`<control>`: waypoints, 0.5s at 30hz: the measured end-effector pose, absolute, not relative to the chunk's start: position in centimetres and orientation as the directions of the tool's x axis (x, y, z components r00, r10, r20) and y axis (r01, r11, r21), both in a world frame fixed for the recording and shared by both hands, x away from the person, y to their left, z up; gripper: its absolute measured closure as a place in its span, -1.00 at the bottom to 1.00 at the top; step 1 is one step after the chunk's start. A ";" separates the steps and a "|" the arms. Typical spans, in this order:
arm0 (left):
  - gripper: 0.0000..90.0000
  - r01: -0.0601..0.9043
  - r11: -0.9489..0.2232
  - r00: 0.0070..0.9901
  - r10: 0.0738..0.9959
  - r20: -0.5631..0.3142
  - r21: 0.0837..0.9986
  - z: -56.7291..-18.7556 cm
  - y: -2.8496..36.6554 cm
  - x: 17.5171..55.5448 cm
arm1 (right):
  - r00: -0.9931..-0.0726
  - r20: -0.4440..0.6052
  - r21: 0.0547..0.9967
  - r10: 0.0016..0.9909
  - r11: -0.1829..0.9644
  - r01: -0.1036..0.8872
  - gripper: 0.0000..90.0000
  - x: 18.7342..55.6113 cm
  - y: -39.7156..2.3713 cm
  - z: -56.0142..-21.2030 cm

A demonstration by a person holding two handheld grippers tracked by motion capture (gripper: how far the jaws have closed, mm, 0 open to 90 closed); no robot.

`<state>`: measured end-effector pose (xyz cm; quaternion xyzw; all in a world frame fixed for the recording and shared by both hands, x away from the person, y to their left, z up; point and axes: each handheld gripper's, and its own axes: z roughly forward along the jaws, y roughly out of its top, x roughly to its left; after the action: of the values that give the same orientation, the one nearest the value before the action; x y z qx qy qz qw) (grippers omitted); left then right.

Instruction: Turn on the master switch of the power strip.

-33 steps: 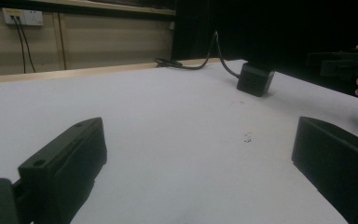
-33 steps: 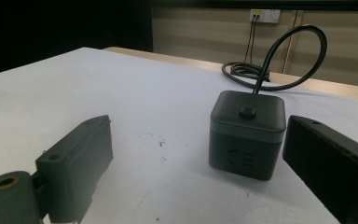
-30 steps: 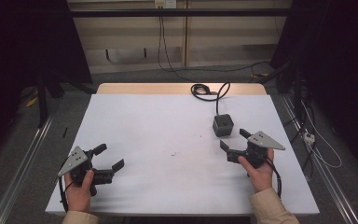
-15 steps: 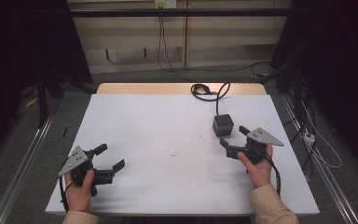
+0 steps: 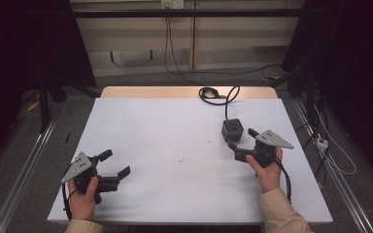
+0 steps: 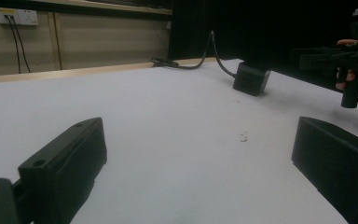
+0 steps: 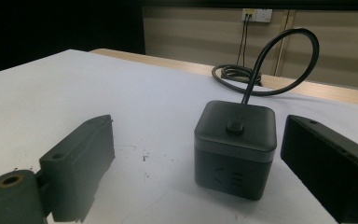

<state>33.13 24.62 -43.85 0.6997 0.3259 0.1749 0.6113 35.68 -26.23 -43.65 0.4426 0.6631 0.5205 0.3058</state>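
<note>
The right gripper (image 5: 239, 144) is holding its jaws wide apart, with the black cube (image 7: 235, 147) sitting on the table (image 5: 175, 145) just ahead of them, nearer the right jaw and untouched. The left gripper (image 5: 115, 164) is resting well away, jaws spread around bare tabletop.

Open left claw (image 6: 200, 163) faces black cube (image 6: 251, 79).
</note>
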 end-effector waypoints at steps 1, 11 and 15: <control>-0.94 0.243 -0.041 0.726 0.670 -0.154 0.969 -43.9 24.6 33.1 | -0.421 0.051 0.960 0.906 0.071 0.269 -0.79 35.7 -26.2 -43.6; -0.94 0.242 -0.035 0.725 0.670 -0.157 0.970 -43.9 24.6 33.1 | -0.423 0.048 0.960 0.905 0.076 0.271 -0.79 36.2 -26.0 -43.5; -0.94 0.241 -0.033 0.725 0.670 -0.157 0.970 -43.8 24.6 33.1 | -0.421 0.049 0.959 0.906 0.074 0.272 -0.79 36.4 -26.0 -43.5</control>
<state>33.15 24.65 -43.84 0.6973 0.3268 0.1747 0.6136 36.42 -25.97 -43.50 0.4423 0.6656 0.5170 0.3066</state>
